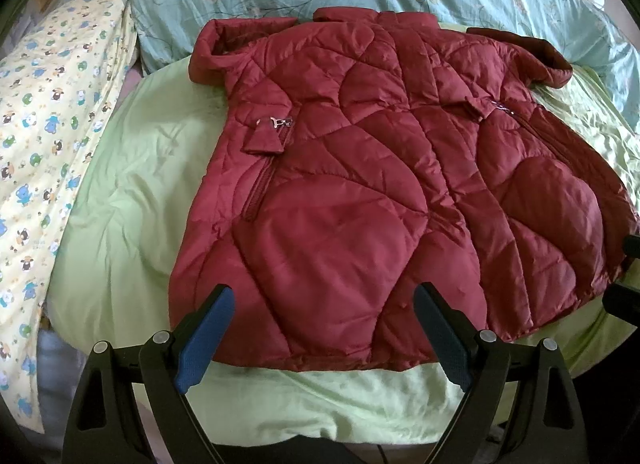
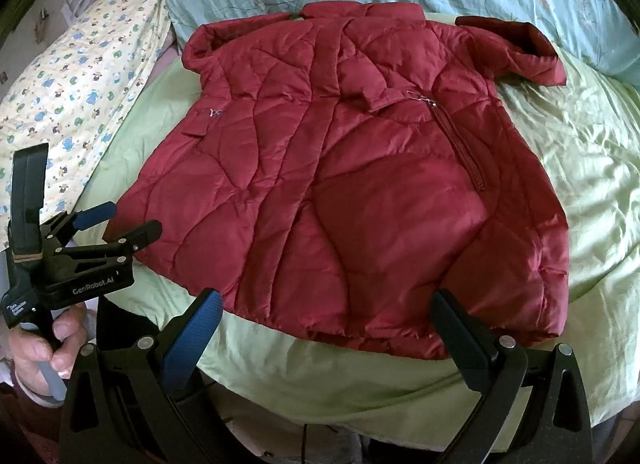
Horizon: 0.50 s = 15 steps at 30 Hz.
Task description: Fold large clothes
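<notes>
While the jacket [image 1: 360, 183] lies flat on the bed [image 1: 132, 191], collar far, hem nearest, both grippers, left [image 1: 320, 336] and right [image 2: 326, 338], hover at the hem, jaws wide and empty

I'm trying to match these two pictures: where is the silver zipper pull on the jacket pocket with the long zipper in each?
Left wrist view: the zipper pull sits right of centre, upper half.
Right wrist view: the same pull sits just right of centre, upper half.
Shared landmark: the jacket's upright collar at the top.
</notes>
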Available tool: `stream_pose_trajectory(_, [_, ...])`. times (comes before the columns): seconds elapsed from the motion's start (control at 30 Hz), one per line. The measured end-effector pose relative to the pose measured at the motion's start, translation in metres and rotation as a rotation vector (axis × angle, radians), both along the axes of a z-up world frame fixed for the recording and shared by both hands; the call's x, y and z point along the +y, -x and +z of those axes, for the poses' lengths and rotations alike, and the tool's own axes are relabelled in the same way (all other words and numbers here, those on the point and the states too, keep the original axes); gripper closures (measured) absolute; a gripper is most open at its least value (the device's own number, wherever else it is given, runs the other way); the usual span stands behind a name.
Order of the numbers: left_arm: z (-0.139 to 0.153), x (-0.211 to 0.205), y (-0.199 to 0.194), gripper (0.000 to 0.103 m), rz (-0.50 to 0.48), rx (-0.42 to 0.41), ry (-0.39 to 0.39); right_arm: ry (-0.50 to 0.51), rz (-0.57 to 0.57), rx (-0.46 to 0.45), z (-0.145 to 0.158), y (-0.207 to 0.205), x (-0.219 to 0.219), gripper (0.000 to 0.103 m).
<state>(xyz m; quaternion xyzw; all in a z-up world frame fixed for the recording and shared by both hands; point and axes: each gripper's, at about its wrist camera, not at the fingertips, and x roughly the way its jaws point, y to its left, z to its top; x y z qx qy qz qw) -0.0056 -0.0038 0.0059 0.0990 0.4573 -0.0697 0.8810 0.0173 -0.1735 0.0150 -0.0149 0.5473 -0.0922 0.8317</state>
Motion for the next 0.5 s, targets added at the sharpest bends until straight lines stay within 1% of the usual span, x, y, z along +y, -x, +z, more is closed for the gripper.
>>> stream_pose_trajectory(0.23, [-0.0019, -0.0009, -0.0026, 0.011, 0.000, 0.025, -0.039, -0.005, -0.003, 0.006, -0.0001, -0.0013, -0.0002, 0.000])
stream_pose_trajectory(0.37, [-0.0029, -0.0010, -0.0051, 0.011, -0.001, 0.041, -0.043, 0.005, 0.002, -0.002, -0.0003, -0.0024, -0.0003, 0.000])
stream_pose_trajectory(0.5, [-0.0035, -0.0005, -0.0068, 0.011, -0.001, 0.047, -0.045, 0.000, -0.001, 0.010, -0.0005, -0.0037, -0.0005, 0.000])
